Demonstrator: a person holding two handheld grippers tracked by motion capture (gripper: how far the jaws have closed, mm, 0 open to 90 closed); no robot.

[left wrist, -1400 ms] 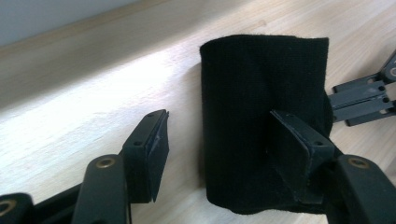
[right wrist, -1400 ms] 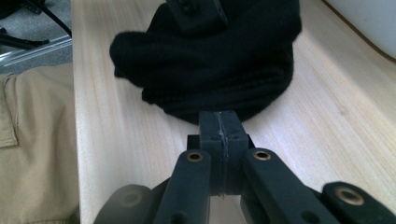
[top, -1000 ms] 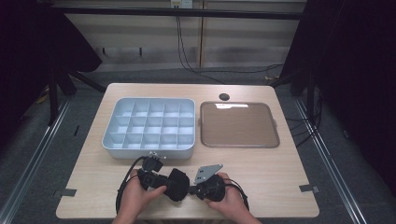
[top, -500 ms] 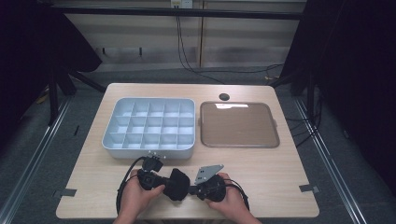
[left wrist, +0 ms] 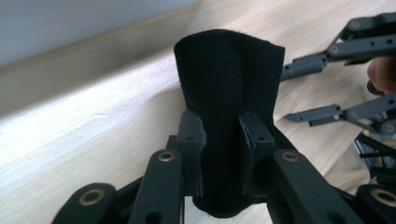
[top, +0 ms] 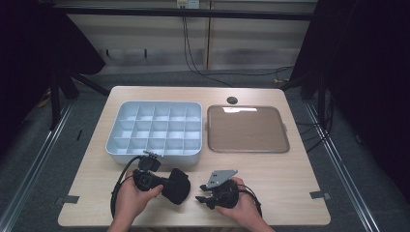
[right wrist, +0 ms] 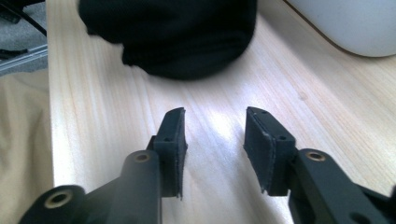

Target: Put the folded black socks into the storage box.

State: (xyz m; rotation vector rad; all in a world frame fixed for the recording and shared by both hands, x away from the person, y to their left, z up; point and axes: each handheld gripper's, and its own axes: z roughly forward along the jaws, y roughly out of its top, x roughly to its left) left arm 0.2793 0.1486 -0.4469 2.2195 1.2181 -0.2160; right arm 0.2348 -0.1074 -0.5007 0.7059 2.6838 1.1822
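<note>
A black cloth (top: 177, 185) is pinched in my left gripper (top: 167, 184), just off the table near its front edge. In the left gripper view the fabric (left wrist: 229, 70) stands up between the jaws, and the gripper (left wrist: 223, 135) is shut on it. My right gripper (top: 199, 194) sits just right of the cloth with a small gap between them. Its jaws have just been opening, and in the right gripper view they (right wrist: 215, 140) stand apart with nothing between them. The cloth (right wrist: 173, 28) lies ahead of them.
A pale grey tray of several compartments (top: 154, 151) stands behind the left hand. A flat brown tray (top: 285, 141) lies to its right, with a small black disc (top: 232, 100) behind that. The wooden table (top: 290, 179) ends close to the hands.
The right gripper has let go of the black cloth and opened its jaws. The left gripper has lifted the cloth slightly, so a gap now shows between the two grippers.
</note>
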